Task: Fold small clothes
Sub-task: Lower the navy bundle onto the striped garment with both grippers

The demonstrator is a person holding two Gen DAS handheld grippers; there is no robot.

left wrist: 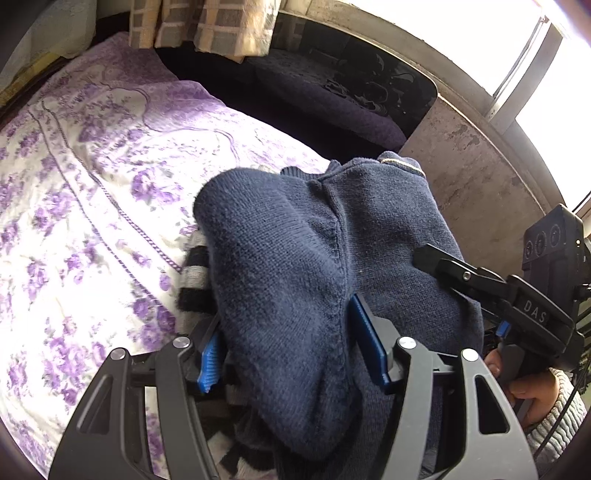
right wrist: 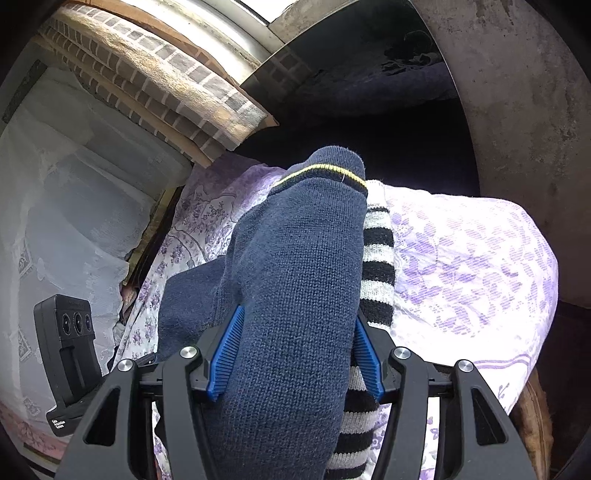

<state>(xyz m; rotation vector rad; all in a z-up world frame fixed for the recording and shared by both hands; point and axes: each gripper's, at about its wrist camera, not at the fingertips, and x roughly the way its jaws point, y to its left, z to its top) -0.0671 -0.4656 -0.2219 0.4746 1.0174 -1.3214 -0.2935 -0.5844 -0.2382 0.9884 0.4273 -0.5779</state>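
A navy knitted sweater [left wrist: 295, 240] lies bunched on a purple floral bedspread [left wrist: 92, 184], on top of a black-and-white striped garment [left wrist: 194, 273]. My left gripper [left wrist: 284, 321] is shut on a thick fold of the sweater, blue pads pressing both sides. In the right wrist view my right gripper [right wrist: 299, 317] is shut on another thick fold of the sweater [right wrist: 295, 258], whose yellow-striped hem points away. The striped garment [right wrist: 376, 258] shows beside and under it. The right gripper [left wrist: 436, 264] also appears from the side, over the sweater's right part, held by a hand [left wrist: 532, 391].
The bedspread [right wrist: 461, 258] ends at a dark gap [left wrist: 295, 110] beyond the sweater. A bare concrete wall [left wrist: 472, 184] stands to the right under a bright window. A plaid curtain [left wrist: 207, 26] hangs at the back, and a white lace cloth [right wrist: 74, 184] covers the far side.
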